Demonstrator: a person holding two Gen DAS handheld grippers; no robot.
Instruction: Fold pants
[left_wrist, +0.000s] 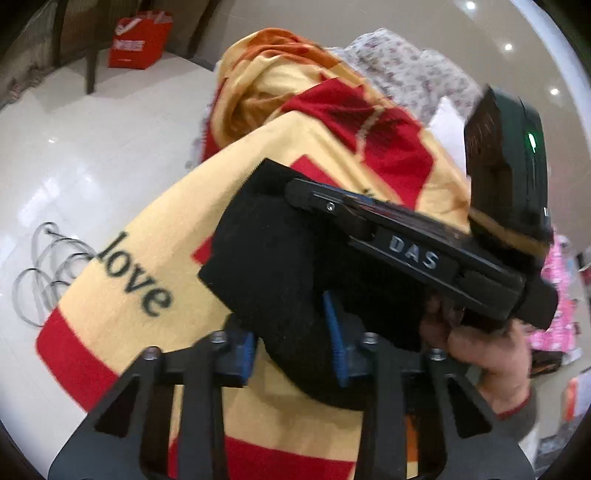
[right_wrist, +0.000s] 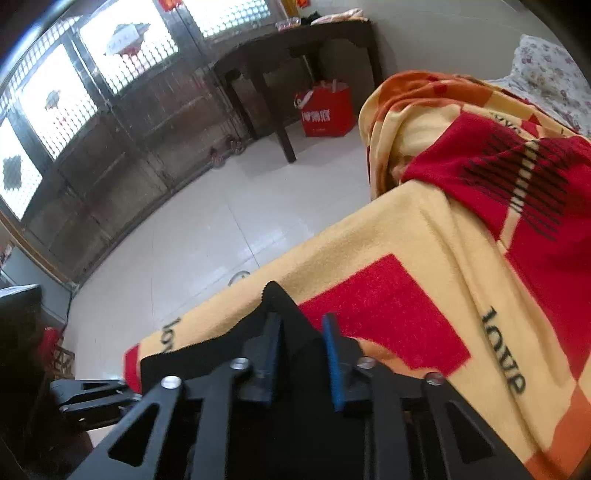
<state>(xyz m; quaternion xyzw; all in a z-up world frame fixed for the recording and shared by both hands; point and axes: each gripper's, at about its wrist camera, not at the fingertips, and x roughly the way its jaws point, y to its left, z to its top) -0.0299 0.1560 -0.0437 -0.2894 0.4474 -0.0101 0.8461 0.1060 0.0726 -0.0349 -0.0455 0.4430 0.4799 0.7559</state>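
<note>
The black pants (left_wrist: 273, 258) lie bunched on a yellow and red blanket (left_wrist: 147, 254) printed with "love". My left gripper (left_wrist: 291, 343) is shut on a fold of them, and black cloth fills the gap between its blue pads (left_wrist: 336, 332). The right gripper's black body (left_wrist: 413, 254) crosses over the pants, held by a hand (left_wrist: 487, 354). In the right wrist view my right gripper (right_wrist: 303, 347) is shut on a raised peak of the pants (right_wrist: 280, 306) near the blanket's (right_wrist: 443, 240) edge. The left tool (right_wrist: 92, 398) shows at the lower left.
White tiled floor (right_wrist: 192, 229) lies beyond the bed's edge. On it are a red shopping bag (right_wrist: 327, 110) under a dark table (right_wrist: 295, 48) and wire hangers (left_wrist: 40, 273). Floral bedding (left_wrist: 413, 70) is heaped behind the blanket. A latticed wooden door wall (right_wrist: 92, 110) stands far off.
</note>
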